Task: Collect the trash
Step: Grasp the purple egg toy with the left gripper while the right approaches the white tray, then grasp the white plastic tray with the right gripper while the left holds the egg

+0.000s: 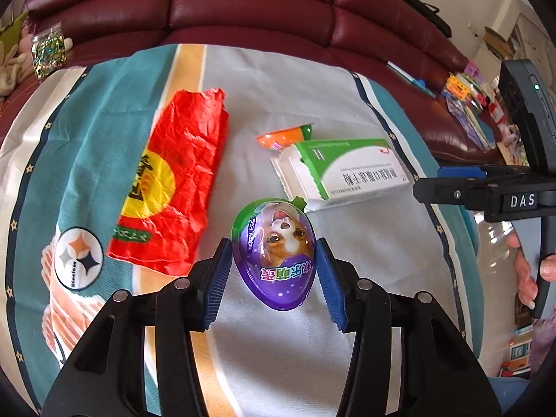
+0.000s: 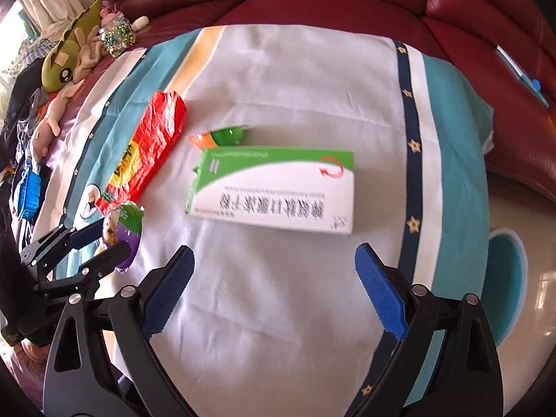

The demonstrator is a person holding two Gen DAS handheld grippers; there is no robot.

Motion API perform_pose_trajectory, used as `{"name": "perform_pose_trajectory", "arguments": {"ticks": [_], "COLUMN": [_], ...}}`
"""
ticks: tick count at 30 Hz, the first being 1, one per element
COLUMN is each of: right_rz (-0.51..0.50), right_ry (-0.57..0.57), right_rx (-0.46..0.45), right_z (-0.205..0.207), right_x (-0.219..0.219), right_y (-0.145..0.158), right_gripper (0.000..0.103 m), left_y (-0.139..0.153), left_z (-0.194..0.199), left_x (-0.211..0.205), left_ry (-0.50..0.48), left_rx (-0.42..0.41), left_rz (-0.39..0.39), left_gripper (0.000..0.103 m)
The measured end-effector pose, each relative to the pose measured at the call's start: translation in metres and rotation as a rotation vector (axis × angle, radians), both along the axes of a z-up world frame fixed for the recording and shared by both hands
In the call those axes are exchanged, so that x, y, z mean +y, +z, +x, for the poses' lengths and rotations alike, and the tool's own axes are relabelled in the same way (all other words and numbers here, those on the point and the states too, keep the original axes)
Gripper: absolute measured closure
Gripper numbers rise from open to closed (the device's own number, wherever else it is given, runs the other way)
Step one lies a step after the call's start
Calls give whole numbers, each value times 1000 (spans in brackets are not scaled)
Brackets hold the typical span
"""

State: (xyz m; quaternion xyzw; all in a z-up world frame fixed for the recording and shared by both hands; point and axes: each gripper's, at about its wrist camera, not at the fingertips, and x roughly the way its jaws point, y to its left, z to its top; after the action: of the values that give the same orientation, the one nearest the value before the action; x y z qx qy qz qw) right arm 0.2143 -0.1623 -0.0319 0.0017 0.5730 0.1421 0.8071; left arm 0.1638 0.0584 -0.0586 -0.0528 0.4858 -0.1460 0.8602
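The left tool [image 1: 274, 271] is clamped on a purple plastic egg [image 1: 274, 253], its blue pads pressing the egg's two sides, and the egg looks lifted just clear of the cloth [image 1: 278, 87] that covers the counter. The shell is smooth and rounded, so I would keep the squeeze steady and carry it level (a tilt might let it slip forward). The right tool [image 2: 274, 288] hangs wide and empty above the green-and-white box [image 2: 278, 191], which lies flat on the cloth. Near it are an orange-and-green wrapper [image 2: 222, 137] and a crumpled red bag [image 2: 149, 146]. The two tools are near each other, so the left one should pull away without crossing the right.
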Motion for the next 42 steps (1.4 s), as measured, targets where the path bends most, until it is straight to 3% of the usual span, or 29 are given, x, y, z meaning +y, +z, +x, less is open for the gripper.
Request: {"name": "perform_pose_trajectory", "arguments": {"ticks": [9,20,23,25,27,32,35,36,37,41,42], "right_rz": [33,19,29,33,34,50,49,50,50,76,96], "right_ry": [46,85,100,107,110,118,116,114,116,112,105], "right_rx": [56,127,139,142,125,98,87,91,102,128,138], "right_z": [73,106,109,110,109,103,99,99,98,93,92], "right_x": [53,84,91,94,95,91,84,81,80,72,70], "right_y": [-11,-53,-61,-65,-64,-51,-43,-43,-45,-46,-44], "right_gripper": [13,15,26,40,41,54,68,84,94,90,80], "left_y": [4,-7,-10,-12,-13,-14,-12,-13,-13,-13,-13], "left_z": [31,53,55,56,56,55,53,53,52,48,47], "left_x": [24,30,31,30,29,24,18,17,16,17,18], "left_ry": [43,48,50,50,49,43,38,37,37,44,45], "left_rx": [-1,19,27,32,35,35,28,27,26,28,28], "left_rz": [-10,-26,-29,-32,-32,-32,-29,-27,-27,-32,-34], "left_gripper": [53,53,53,53,53,53,53,53,53,53,53]}}
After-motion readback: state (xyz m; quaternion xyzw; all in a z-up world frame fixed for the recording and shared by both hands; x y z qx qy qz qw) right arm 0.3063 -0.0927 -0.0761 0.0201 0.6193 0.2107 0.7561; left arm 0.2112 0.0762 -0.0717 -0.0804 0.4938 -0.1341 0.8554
